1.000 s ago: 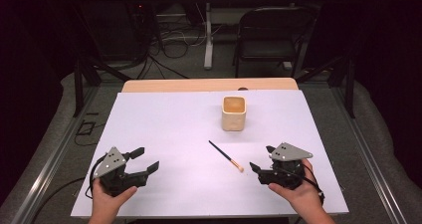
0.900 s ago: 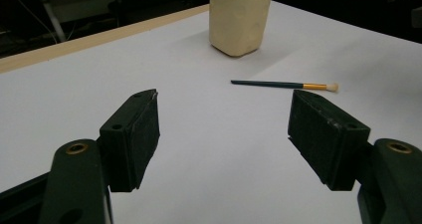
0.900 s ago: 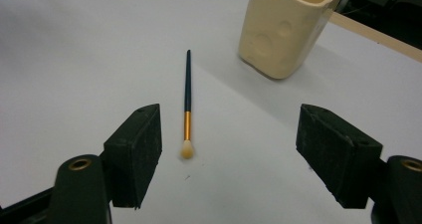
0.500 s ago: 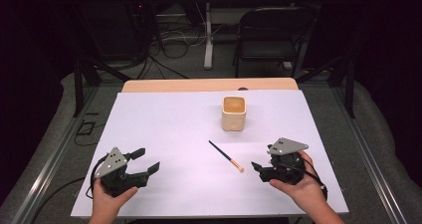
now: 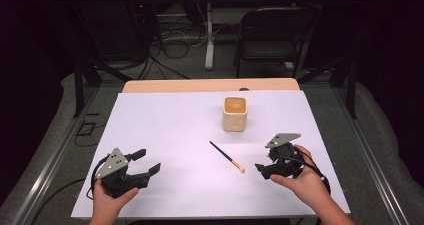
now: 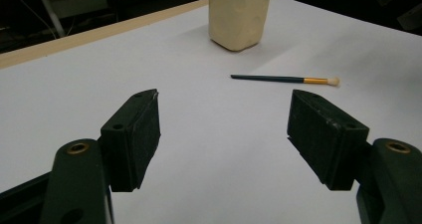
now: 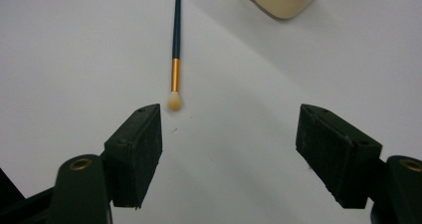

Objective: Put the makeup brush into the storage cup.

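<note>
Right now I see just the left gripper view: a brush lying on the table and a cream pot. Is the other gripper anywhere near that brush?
Observer: Yes. The right gripper sits just right of the brush, jaws open, facing its pale tip.
Operator: Anything inside the pot?
Observer: From the high view the cream pot looks hollow; I see nothing in it.
Operator: What's beyond the table?
Observer: A dark chair and cables on the floor.

My table [image 5: 165, 130]: white top, wooden strip along far edge. Black chair [image 5: 272, 35] at one o'clock beyond. Cables [image 5: 175, 40] on grey floor [image 5: 150, 70] at eleven. Surroundings dark.
</note>
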Action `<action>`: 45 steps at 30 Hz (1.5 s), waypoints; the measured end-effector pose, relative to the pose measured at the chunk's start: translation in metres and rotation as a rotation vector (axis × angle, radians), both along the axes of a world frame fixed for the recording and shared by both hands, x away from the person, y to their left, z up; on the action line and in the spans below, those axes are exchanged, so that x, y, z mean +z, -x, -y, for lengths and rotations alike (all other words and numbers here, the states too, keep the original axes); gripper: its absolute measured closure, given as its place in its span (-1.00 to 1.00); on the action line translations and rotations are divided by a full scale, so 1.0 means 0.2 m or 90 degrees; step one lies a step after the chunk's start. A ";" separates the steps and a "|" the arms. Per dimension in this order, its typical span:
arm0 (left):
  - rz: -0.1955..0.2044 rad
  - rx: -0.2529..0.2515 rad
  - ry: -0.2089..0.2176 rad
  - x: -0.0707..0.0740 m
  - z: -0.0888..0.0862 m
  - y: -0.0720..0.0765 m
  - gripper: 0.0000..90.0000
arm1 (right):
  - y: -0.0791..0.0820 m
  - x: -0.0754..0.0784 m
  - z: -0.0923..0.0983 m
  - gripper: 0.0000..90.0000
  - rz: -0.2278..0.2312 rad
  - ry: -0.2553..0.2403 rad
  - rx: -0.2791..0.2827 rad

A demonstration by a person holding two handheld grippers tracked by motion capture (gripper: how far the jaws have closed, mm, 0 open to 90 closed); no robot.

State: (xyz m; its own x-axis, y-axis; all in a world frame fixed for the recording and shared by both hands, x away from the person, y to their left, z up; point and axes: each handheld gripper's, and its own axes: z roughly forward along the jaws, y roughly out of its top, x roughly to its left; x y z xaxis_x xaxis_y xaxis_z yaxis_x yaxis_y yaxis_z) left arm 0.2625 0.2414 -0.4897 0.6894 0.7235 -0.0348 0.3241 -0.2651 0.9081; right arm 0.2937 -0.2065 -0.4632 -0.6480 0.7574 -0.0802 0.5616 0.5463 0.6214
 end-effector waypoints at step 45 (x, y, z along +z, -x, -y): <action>-0.006 -0.003 -0.002 0.00 0.00 0.00 -0.35 | -0.22 0.04 -0.28 -0.35 -0.068 0.142 0.066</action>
State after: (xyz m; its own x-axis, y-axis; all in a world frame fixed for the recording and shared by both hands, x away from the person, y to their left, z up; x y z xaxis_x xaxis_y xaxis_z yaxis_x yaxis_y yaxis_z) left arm 0.2633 0.2412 -0.4906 0.6920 0.7208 -0.0395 0.3314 -0.2686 0.9044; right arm 0.3385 -0.1499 -0.4547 -0.7353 0.6573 -0.1651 0.5509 0.7216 0.4192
